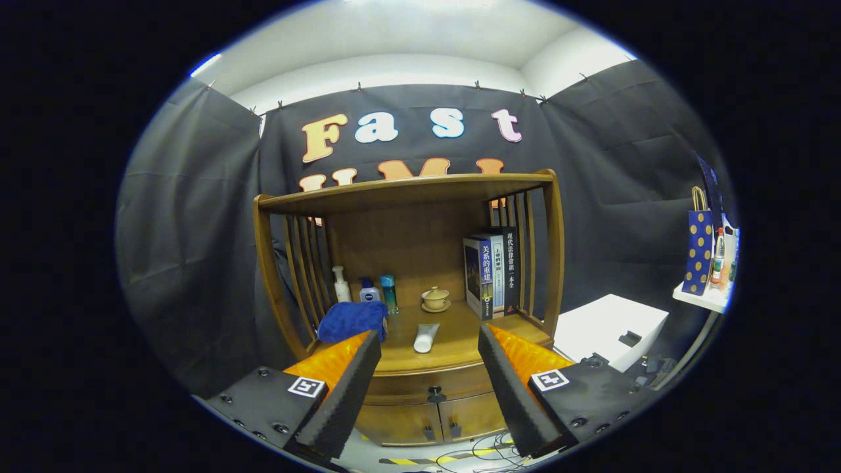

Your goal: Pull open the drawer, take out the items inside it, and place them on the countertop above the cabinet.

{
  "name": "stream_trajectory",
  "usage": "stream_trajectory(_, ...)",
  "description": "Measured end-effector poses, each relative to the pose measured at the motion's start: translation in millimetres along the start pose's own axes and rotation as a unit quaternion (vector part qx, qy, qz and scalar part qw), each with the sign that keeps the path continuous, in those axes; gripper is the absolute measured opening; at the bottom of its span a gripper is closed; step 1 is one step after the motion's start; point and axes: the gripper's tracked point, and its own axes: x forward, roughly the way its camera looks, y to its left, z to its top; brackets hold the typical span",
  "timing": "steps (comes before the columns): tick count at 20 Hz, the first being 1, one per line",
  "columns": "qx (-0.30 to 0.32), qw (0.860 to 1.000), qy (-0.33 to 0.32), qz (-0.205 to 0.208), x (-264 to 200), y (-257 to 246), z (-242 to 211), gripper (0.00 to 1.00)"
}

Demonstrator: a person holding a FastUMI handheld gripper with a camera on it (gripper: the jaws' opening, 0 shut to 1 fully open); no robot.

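Gripper [430, 345]: your fingers stand spread wide apart, holding nothing, raised in front of the cabinet.
Between fingers: you see the drawer [427, 382] and its dark round knob [434, 395], beyond the tips, not touched.
Drawer look: wide, shallow wooden front, warm brown, closed flush under the countertop [453, 335]; contents hidden.
Below drawer: two small cabinet doors [437, 419], each with a dark pull.
Countertop: white tube [426, 338] lying flat just ahead of your fingers; blue cloth [353, 320] bunched by the left fingertip.
Further back: pump bottle [341, 284], two small bottles [380, 291], lidded cup [435, 299] on a saucer, upright books [491, 270] against the right slats.
Outside cabinet: white box [608, 328] at right.
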Motion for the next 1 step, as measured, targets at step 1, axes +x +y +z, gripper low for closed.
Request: stream_trajectory(1, 0.0, 1.0, -0.001, 0.005, 0.0, 3.3, 0.7, 0.98)
